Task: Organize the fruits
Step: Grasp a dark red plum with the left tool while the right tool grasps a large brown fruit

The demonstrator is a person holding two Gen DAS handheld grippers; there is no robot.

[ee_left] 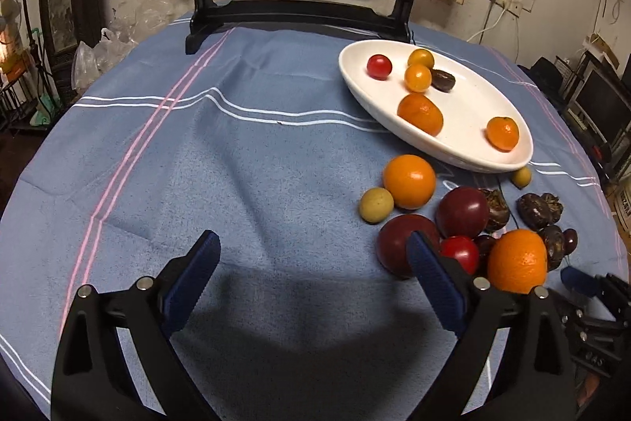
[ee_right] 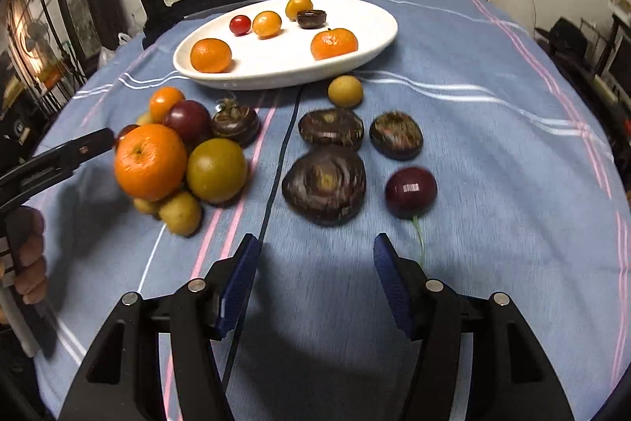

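Both your left gripper [ee_left: 313,279] and right gripper [ee_right: 315,283] are released, grasping nothing. Loose fruit lies on the table near the white plate [ee_right: 378,38]. The dark plum [ee_right: 411,191] looks smooth and soft; pinch it gently across its middle.

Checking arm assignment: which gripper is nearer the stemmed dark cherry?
Right. The right gripper points at the cherry, which lies just ahead of its right finger. The left gripper sits beyond the piled fruit, farther off.
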